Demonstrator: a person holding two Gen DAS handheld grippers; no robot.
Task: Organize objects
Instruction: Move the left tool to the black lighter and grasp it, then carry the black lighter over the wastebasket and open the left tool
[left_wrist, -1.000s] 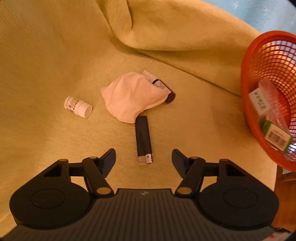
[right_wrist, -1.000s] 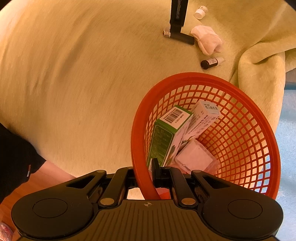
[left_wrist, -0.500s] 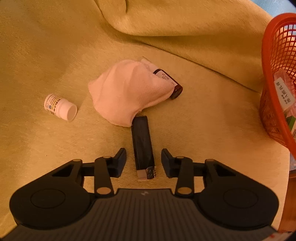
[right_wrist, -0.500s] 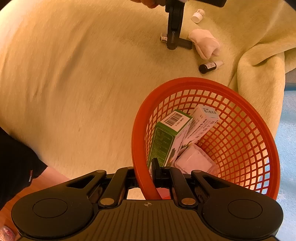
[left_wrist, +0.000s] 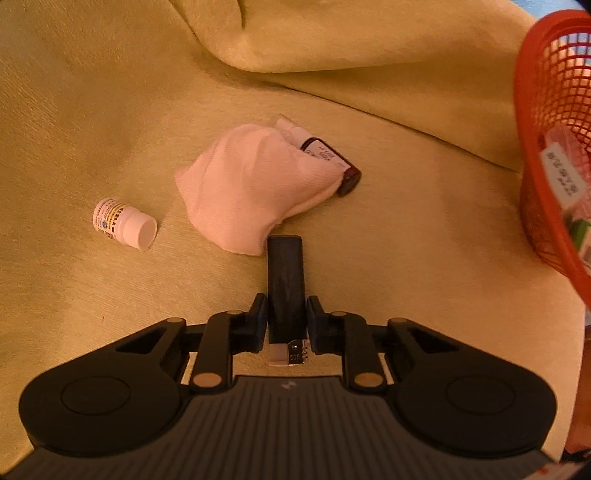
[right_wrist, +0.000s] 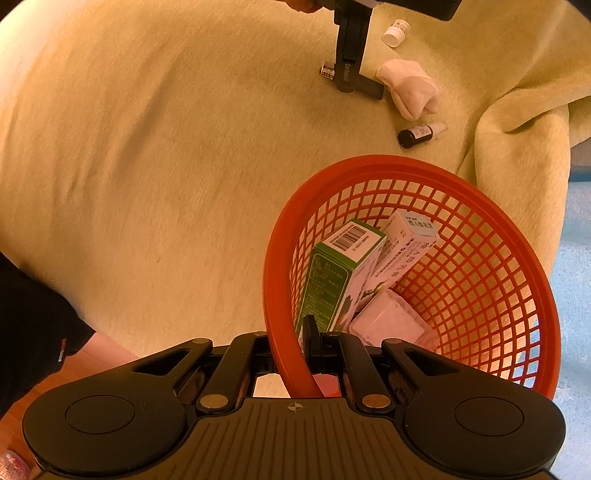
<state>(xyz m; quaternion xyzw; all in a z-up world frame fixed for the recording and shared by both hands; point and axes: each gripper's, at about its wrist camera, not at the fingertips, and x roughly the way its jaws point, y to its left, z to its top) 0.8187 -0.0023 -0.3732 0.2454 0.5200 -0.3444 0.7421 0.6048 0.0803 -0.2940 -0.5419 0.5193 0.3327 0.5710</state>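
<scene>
Clamped across a black lighter (left_wrist: 285, 284), my left claw (left_wrist: 284, 325) has a finger against each of its sides; the lighter lies on the yellow blanket (left_wrist: 110, 110), its metal end toward me, markings there too small to read. Past its far tip sits a pink cloth (left_wrist: 251, 188), partly covering a dark labelled vial (left_wrist: 332, 162); a white pill bottle (left_wrist: 123, 223) lies to the left. My right claw (right_wrist: 295, 354) is closed on the orange basket (right_wrist: 480, 258) rim, where a green barcoded box (right_wrist: 336, 273) and a white box (right_wrist: 402, 247) with Chinese print lean.
</scene>
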